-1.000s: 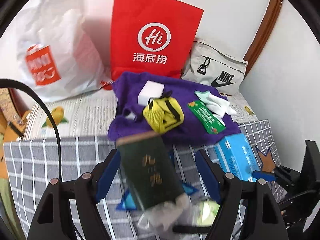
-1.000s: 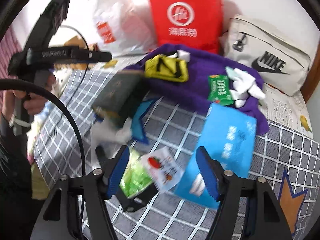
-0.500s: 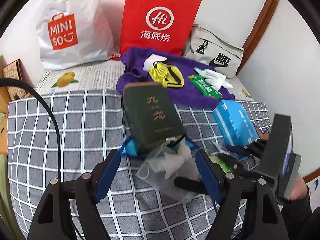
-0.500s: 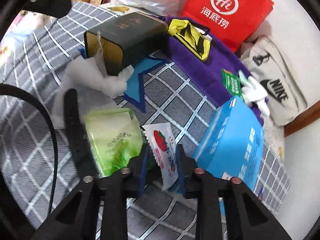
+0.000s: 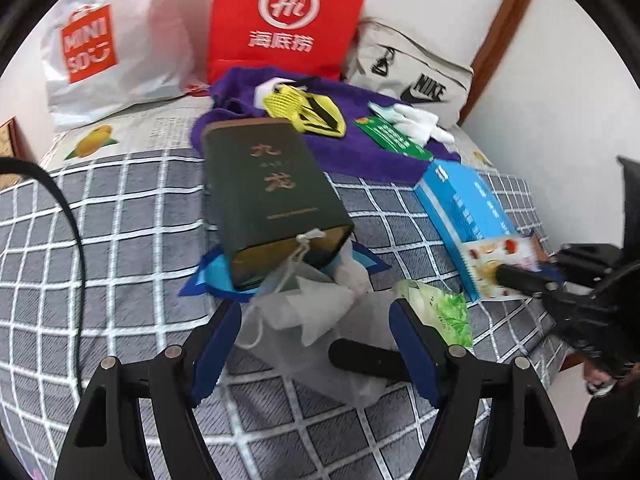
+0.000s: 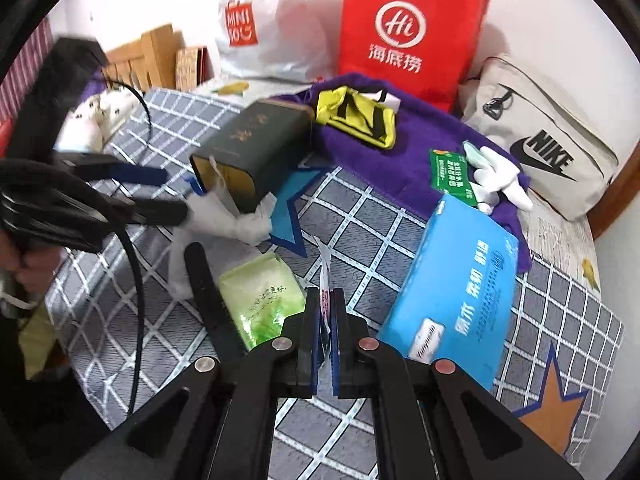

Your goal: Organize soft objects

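My right gripper (image 6: 326,300) is shut on a thin snack sachet (image 6: 325,276) with fruit printed on it, held edge-on above the checked bedspread; the sachet also shows in the left wrist view (image 5: 496,264). My left gripper (image 5: 316,328) is open and empty, over a white mesh drawstring bag (image 5: 308,308) that spills from a dark green tin (image 5: 268,192). A green tea packet (image 6: 264,292) lies left of the right gripper. A blue tissue pack (image 6: 460,280) lies to its right.
A purple towel (image 6: 400,152) at the back carries a yellow-black pouch (image 6: 360,116), a green packet (image 6: 448,168) and white gloves (image 6: 500,176). A red paper bag (image 6: 404,32), a white Miniso bag (image 6: 256,28) and a Nike bag (image 6: 548,136) stand against the wall.
My right gripper has closed on the snack sachet and lifted it off the bedspread. My left gripper has pulled back from the green tin and stays open.
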{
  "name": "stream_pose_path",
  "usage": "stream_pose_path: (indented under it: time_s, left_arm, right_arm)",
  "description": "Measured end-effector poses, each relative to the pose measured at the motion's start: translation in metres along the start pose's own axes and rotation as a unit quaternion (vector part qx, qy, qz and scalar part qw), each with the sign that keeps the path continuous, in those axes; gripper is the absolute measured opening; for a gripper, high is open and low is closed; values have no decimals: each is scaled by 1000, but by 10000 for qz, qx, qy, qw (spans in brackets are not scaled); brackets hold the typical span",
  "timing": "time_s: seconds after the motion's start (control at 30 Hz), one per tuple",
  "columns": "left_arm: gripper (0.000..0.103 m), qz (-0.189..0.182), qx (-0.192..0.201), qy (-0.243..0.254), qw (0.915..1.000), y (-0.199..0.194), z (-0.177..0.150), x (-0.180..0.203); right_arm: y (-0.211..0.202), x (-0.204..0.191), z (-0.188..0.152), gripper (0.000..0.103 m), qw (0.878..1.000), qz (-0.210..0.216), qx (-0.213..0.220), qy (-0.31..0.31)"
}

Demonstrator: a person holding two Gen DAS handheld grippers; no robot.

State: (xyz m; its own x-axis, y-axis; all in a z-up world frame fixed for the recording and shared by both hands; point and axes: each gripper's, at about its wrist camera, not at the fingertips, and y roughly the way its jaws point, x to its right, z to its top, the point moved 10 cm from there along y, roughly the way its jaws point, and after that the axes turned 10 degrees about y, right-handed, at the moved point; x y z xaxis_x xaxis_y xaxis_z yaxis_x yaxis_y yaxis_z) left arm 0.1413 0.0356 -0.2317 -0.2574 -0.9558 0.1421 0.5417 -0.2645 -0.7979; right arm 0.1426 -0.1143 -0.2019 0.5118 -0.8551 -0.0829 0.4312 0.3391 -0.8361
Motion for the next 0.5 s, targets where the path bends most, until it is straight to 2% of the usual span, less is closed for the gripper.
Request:
stream_pose_path:
  time_s: [0.2, 0.27, 0.3, 0.33, 0.37, 0.5]
  left_arm:
    - [47, -33, -47, 179, 9998, 23, 1, 7]
    - [28, -42, -123, 226, 9997, 30, -2, 8]
    - [25, -33, -183, 286, 9994, 34, -5, 9]
    - [17, -7, -244, 346, 9991, 37, -8, 9]
    - [13, 11, -314, 408, 9987, 40, -11, 10]
    - [8, -116, -242, 468, 9985, 33, -13, 16]
  right_arm:
    - [-14, 9, -8, 4, 9982, 304, 20, 521]
    - [-19, 10, -10, 4, 9977, 304, 66, 601]
    - [-21, 11, -12, 4, 9974, 304, 87, 644]
    - [-23, 12, -13, 4, 9969, 341, 95, 704]
    - [-26, 12, -14, 4, 9962, 372, 128, 774]
    - [-29, 18, -17, 4, 9935, 476, 177, 1016]
